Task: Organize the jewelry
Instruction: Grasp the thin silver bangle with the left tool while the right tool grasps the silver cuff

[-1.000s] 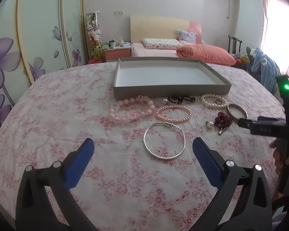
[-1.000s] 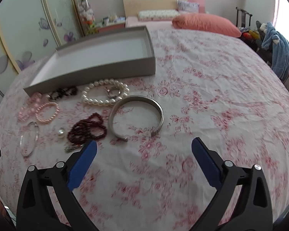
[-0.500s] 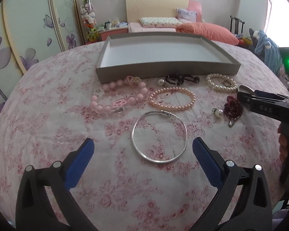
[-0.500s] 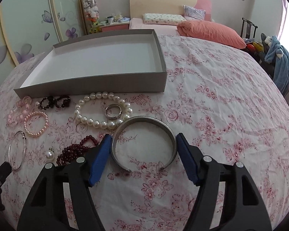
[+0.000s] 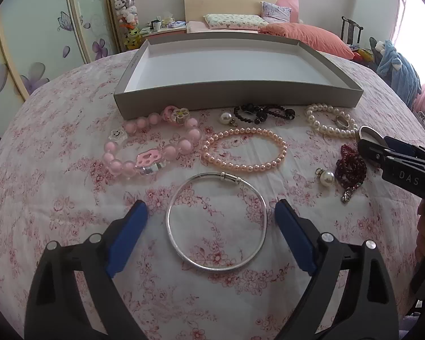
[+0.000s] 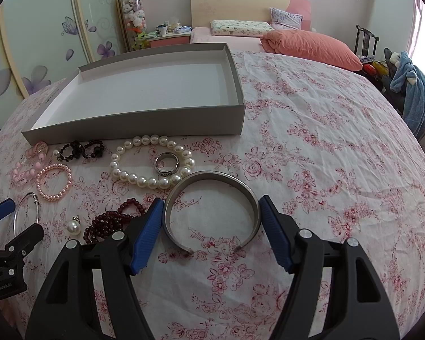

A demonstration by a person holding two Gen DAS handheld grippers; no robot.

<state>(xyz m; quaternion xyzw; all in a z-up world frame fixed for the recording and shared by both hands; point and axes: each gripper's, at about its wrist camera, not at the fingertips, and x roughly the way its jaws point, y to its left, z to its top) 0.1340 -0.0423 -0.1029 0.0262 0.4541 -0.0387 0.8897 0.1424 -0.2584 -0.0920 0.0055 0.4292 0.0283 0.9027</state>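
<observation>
Your left tool (image 5: 211, 225) is closing around the thin silver bangle (image 5: 216, 221) on the floral bed, not yet touching. Your right tool (image 6: 211, 231) clamps the wide metal cuff (image 6: 212, 208).

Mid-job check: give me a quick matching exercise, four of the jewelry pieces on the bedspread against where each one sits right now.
Things:
1. silver bangle
2. open metal cuff
3. ring
4. black bead bracelet

Places:
A. inside the loop of the white pearl bracelet
B. against the front wall of the grey tray
C. between the closing left tongs, not yet touched
D. between the right tongs, pads right at its sides

Pairs: 1-C, 2-D, 3-A, 4-B
</observation>
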